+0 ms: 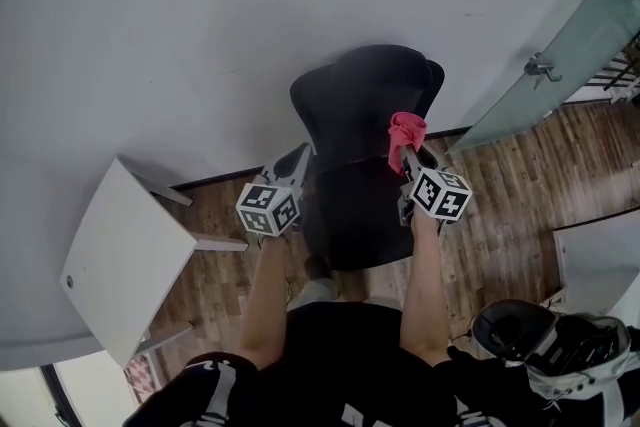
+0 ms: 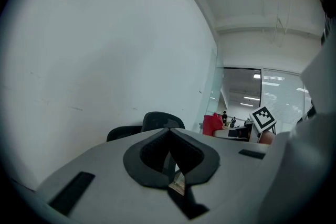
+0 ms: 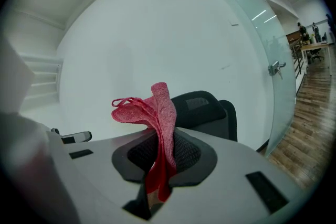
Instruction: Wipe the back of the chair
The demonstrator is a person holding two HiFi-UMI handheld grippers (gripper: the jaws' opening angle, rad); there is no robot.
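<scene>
red cloth [image 3: 163, 113] clamped in right tool [image 1: 404, 157], near chair [image 1: 365, 100]

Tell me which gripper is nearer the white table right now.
Left. The left gripper, shut and empty, is on the side of the chair facing the white table. The right gripper, shut on the red cloth, is on the chair's opposite side.

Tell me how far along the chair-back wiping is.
Done: the red woven cloth is clamped in the right gripper. In hand: it is held up beside the black chair back; contact isn't clear. The left gripper is shut and empty. Left: the wiping itself, by the look of it.
</scene>
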